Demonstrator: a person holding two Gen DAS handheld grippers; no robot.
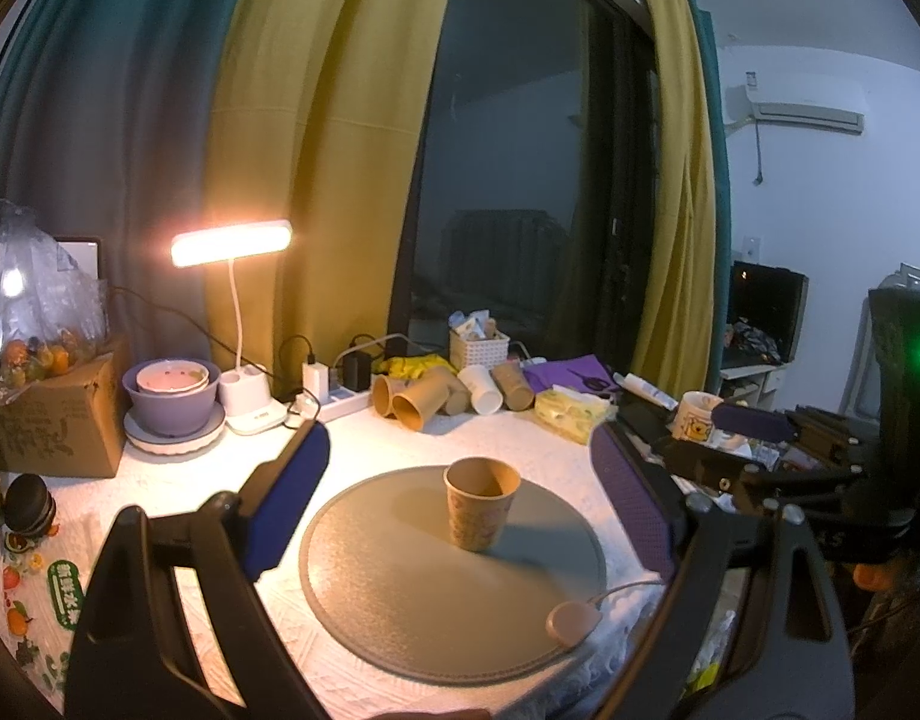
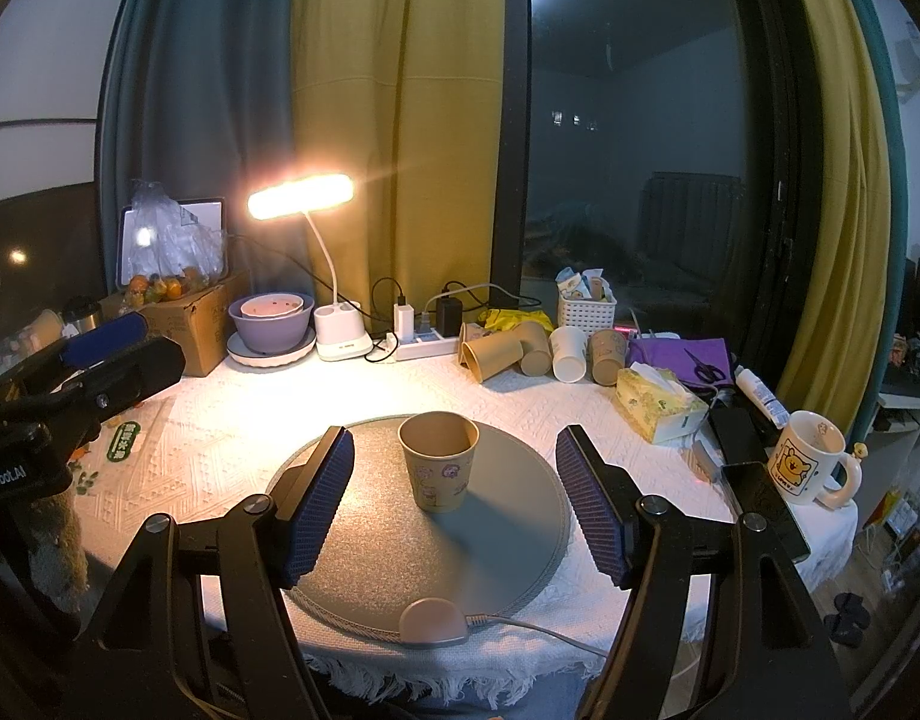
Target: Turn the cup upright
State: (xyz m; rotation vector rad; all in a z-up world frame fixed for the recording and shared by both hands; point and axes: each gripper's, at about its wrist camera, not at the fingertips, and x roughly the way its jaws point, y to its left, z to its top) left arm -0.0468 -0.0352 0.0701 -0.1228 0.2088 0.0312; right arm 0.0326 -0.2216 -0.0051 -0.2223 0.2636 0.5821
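Cup [image 2: 438, 461] stands upright on round mat [image 2: 508, 546], between the spread fingers of right gripper [image 2: 455, 498], untouched; left gripper [image 1: 460, 504] also released.

both wrist views face window, sharing round mat [image 1: 399, 600] [image 2: 496, 540].
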